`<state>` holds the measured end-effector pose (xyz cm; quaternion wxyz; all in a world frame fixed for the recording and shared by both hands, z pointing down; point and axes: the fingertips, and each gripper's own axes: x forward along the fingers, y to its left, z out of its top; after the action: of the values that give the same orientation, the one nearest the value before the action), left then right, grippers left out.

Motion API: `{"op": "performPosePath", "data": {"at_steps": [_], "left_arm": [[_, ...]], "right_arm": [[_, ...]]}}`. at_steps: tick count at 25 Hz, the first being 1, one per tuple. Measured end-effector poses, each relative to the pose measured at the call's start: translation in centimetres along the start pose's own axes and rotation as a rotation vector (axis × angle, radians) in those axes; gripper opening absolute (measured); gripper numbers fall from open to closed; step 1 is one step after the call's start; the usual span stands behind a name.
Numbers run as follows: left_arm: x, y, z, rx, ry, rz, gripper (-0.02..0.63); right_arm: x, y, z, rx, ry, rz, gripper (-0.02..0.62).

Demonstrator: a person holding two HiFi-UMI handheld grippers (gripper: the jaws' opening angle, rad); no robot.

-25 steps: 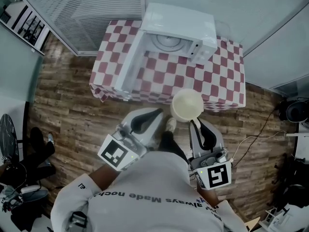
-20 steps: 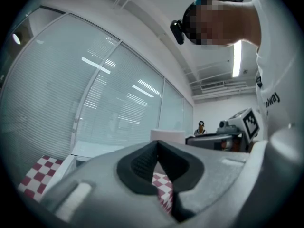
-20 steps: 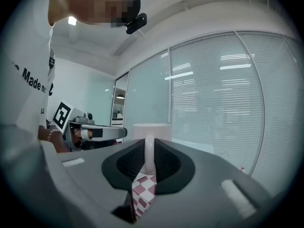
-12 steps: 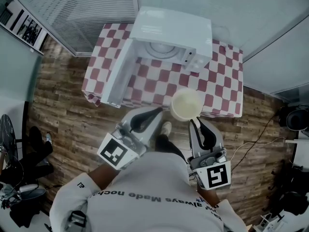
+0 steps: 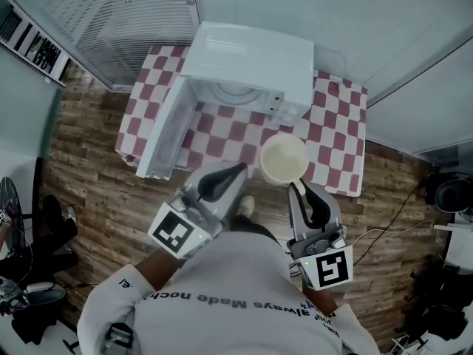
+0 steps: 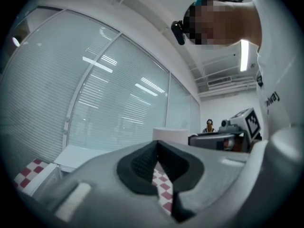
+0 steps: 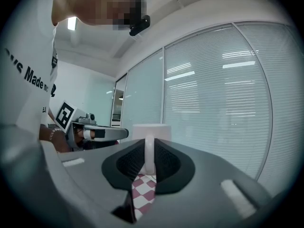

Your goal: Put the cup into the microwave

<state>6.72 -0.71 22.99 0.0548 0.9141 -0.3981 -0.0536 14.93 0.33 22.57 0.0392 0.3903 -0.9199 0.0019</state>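
Checked table (image 5: 336, 128), cloth-covered it seems, bears open microwave (image 5: 247, 56)

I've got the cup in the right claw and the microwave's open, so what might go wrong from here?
1. The right claw pinches the cup only by its thin handle, so the cup may swing or slip.
2. The microwave opening looks tight, so the cup or the claw might knock its edge or the open door.
3. The left claw is shut and empty, so nothing steadies the cup.
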Motion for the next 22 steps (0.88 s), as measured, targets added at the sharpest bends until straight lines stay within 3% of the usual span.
{"op": "performPosePath", "data": {"at_steps": [8, 22], "left_arm": [[2.8, 1.4, -0.4, -0.006, -0.008, 0.036, 0.002], [2.8, 6.9, 0.4, -0.007, -0.003, 0.056, 0.003]], "right_arm": [[1.1, -3.3, -1.0, -0.032, 0.025, 0.038, 0.040], [6.8, -3.0, -0.6, -0.017, 0.024, 0.055, 0.040]]}}
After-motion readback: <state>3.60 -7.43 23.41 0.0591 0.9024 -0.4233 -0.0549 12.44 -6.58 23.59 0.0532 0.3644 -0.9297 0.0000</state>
